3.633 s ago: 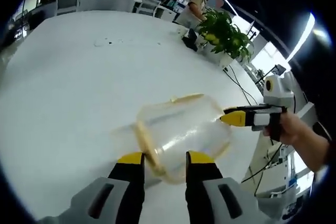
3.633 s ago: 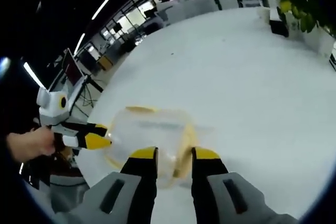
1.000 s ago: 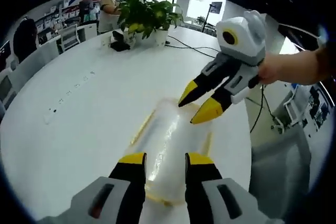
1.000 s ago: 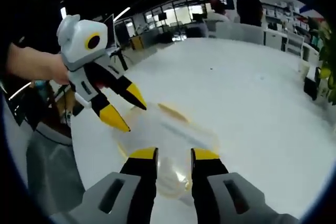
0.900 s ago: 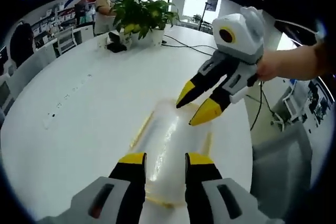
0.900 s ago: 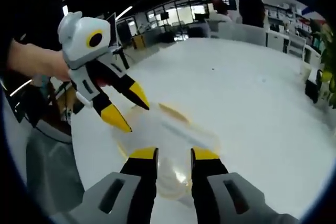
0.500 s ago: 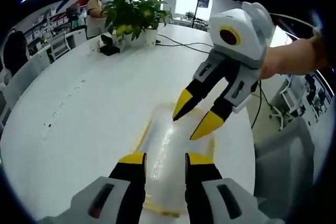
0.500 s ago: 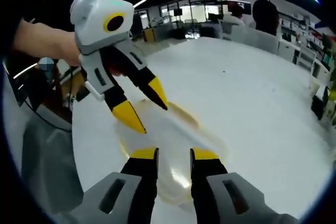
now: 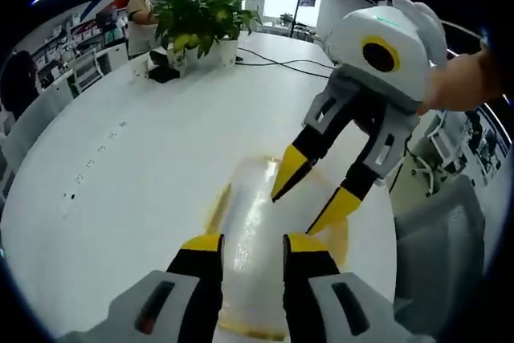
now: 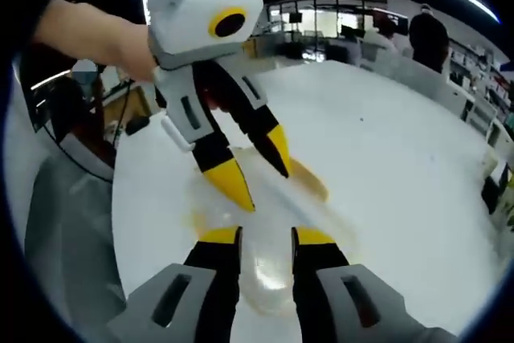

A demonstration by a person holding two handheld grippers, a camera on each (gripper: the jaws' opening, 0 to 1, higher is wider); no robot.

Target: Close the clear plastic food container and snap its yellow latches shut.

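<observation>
One broad white counter carries everything, curving away toward a leafy potted plant at its far side. A grey chair stands off the counter's edge in the right gripper view.

On the counter near that edge lies the clear plastic container, lid on, seen lengthwise in the left gripper view, with yellow latches along its rim; one latch on the far side sticks outward in the right gripper view.

Left gripper: yellow-tipped fingers parted by a narrow gap, holding nothing, poised over the near end of the container so the clear lid shows between them. Whether they touch the lid, cannot tell.

Right gripper comes in from the upper right of the left gripper view, held by a hand, its fingers spread and pointing down at the far end of the container, the tips at or just above the lid. In its own view the right gripper frames the container's near end between its tips.
</observation>
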